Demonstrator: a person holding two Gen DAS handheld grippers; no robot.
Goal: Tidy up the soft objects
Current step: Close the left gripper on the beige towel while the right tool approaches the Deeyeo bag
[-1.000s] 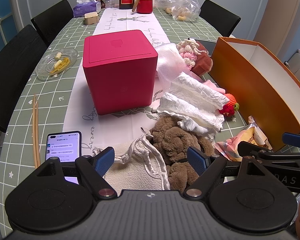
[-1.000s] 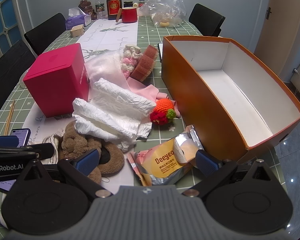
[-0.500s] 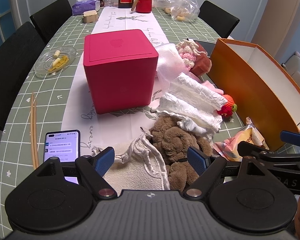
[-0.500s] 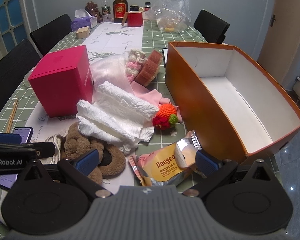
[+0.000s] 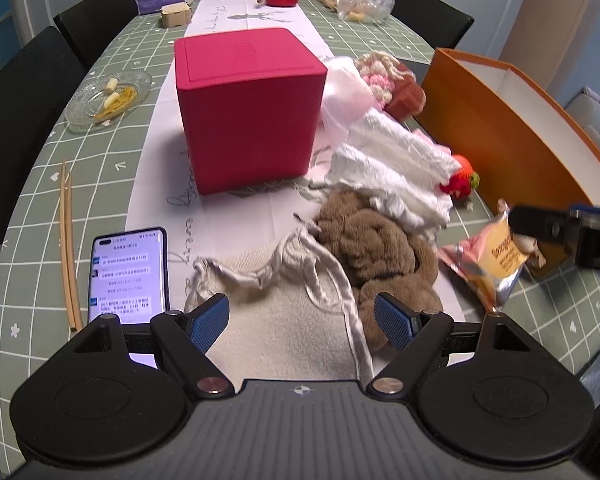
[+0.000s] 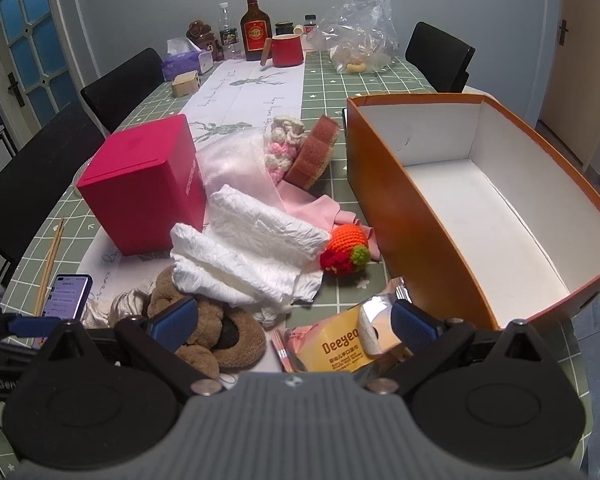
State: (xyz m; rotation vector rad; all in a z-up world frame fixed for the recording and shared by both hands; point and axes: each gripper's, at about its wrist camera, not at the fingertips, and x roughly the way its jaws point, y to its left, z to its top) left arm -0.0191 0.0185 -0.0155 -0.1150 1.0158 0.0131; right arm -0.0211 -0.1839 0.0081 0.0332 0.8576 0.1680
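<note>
My left claw (image 5: 302, 322) hung spread wide and empty over the cream cloth (image 5: 288, 332) on the worktop; my right claw (image 6: 294, 320), equally wide, hovered nearer the orange box (image 6: 404, 216); the brown plush (image 5: 374, 246) lay just ahead-right.

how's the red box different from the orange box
The red box is a closed cube; the orange box is long, open-topped and white inside, with nothing in it. The red box stands on the white runner, the orange box on the green cloth. Both are rigid.
</note>
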